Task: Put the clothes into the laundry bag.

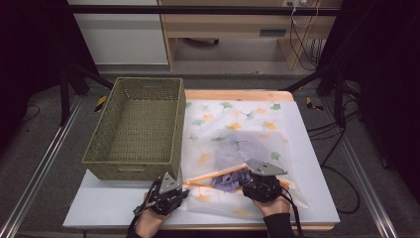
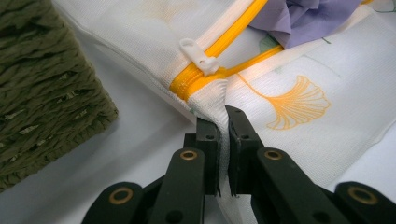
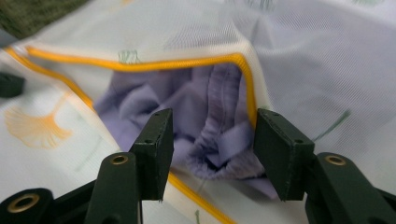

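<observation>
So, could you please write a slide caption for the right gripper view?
Open right gripper poised around the lilac garment at the yellow-zipped mouth of the mesh laundry bag.

White table [image 1: 307,163] w/ wood edge. On it: green woven basket [image 1: 136,128] at left, mesh bag [image 1: 237,144] w/ leaf prints lying flat just beside it, at right.

Left gripper [image 2: 223,116] is clamped tight, while right gripper [image 3: 212,135] stands with jaws apart, apparently pressing on nothing.
</observation>
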Available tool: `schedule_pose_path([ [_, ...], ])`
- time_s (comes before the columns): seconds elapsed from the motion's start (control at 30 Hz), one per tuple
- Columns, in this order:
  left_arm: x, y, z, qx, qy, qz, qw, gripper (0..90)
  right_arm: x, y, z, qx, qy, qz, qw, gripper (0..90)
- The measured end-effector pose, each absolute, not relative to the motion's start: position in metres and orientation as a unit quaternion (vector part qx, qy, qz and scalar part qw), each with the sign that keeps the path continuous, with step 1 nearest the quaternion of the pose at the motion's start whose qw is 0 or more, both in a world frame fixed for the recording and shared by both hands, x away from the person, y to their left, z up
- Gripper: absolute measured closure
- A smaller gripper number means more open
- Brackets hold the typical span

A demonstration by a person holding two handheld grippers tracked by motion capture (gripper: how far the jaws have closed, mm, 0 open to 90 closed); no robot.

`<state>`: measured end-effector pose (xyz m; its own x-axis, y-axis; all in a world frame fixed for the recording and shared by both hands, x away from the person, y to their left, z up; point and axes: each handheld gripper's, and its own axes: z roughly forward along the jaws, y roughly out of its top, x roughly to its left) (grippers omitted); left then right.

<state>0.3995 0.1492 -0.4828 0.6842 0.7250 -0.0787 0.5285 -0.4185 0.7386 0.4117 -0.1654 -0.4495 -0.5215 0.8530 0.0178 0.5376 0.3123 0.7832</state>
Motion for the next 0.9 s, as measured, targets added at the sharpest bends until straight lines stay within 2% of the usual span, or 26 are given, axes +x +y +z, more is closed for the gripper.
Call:
schedule_pose_path([
  [0.23,0.4,0.15,-0.483,0.833,0.376,0.126,0.386,83.5,0.398,-0.161,-0.423,0.419,0.772,0.426,0.216,46.2],
  [0.43,0.4,0.15,-0.483,0.833,0.376,0.126,0.386,83.5,0.407,-0.152,-0.442,0.428,0.793,0.389,0.19,47.0],
  [0.6,0.4,0.15,-0.483,0.833,0.377,0.125,0.386,83.6,0.416,-0.154,-0.459,0.436,0.801,0.363,0.19,58.2],
  [0.77,0.4,0.149,-0.482,0.833,0.378,0.127,0.383,83.6,0.421,-0.153,-0.464,0.434,0.805,0.352,0.198,75.1],
  [0.9,0.4,0.149,-0.482,0.833,0.377,0.126,0.384,83.6,0.428,-0.152,-0.467,0.432,0.806,0.354,0.197,82.4],
])
